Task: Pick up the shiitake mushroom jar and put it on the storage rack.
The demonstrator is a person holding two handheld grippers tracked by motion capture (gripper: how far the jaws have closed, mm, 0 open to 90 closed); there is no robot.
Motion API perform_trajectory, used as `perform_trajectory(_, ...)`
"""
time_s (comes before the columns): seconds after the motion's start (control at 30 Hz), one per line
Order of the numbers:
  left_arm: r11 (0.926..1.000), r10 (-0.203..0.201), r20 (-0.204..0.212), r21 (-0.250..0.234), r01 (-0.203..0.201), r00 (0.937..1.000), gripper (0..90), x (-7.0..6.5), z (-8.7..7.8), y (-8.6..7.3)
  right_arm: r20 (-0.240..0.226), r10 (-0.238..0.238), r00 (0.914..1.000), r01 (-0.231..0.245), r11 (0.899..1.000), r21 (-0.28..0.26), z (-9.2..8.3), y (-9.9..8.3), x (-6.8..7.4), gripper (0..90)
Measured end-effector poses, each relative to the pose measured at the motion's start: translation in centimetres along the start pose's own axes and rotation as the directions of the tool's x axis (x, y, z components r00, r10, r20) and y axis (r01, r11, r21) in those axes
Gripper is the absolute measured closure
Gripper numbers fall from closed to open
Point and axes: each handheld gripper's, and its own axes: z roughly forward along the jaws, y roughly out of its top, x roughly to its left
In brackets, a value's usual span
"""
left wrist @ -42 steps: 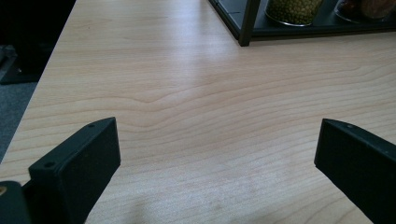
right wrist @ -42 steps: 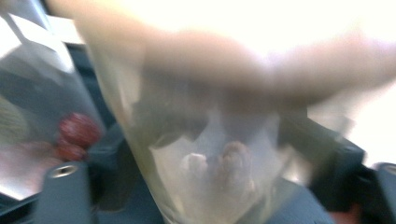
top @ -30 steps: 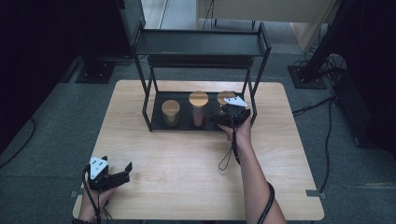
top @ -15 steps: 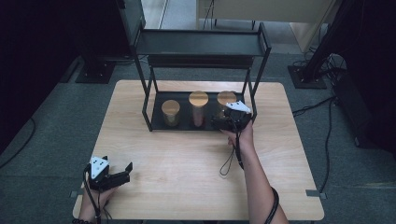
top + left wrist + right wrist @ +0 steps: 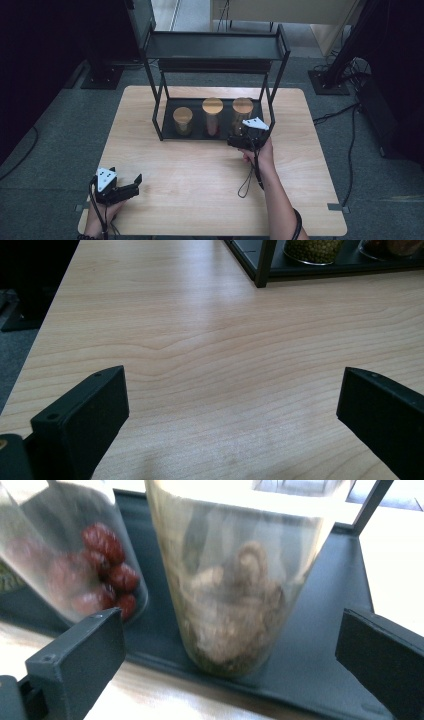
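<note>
Facing the rightmost jar (image 5: 235,595) — mushrooms, perhaps — the right gripper (image 5: 230,645) gapes; left gripper (image 5: 232,405) likewise.

3 jars (image 5: 212,116) in row on rack's (image 5: 165,122) bottom shelf.

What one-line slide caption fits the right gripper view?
Open right gripper faces a clear jar of brown dried pieces on the black shelf tray, beside a jar of red fruits.

Right tool (image 5: 239,141) extended forward, jaws wide apart. Left tool (image 5: 131,184) held low near body, jaws spread.
</note>
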Motion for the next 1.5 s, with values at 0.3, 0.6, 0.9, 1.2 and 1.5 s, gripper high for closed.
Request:
perform_trajectory(0.3, 1.0, 0.005, -0.001, 0.003, -0.005, 1.0, 0.5, 0.0, 0.0, 0.0, -0.014, -0.006, 0.9999, 0.006, 1.0, 0.023, 0.2, -2.1, -0.1, 0.0)
perform_trajectory(0.6, 1.0, 0.005, -0.002, 0.006, -0.005, 1.0, 0.5, 0.0, 0.0, 0.0, -0.005, -0.002, 1.0, 0.002, 1.0, 0.026, 0.1, -3.6, -0.5, 0.0)
perform_trajectory(0.9, 1.0, 0.006, -0.002, 0.006, -0.006, 1.0, 0.5, 0.0, 0.0, 0.0, -0.019, -0.019, 0.9996, 0.019, 0.999, 0.026, -0.4, -4.1, -0.3, 0.0)
perform_trajectory(1.2, 1.0, 0.007, -0.002, 0.005, -0.007, 1.0, 0.5, -0.1, 0.0, 0.0, -0.014, -0.018, 0.9997, 0.019, 0.999, 0.041, -1.1, -4.7, -0.5, 0.0)
perform_trajectory(1.5, 1.0, 0.007, -0.003, 0.003, -0.007, 1.0, 0.5, -0.1, 0.0, 0.0, -0.01, -0.043, 0.999, 0.044, 0.998, 0.055, -2.1, -5.4, -0.4, 0.0)
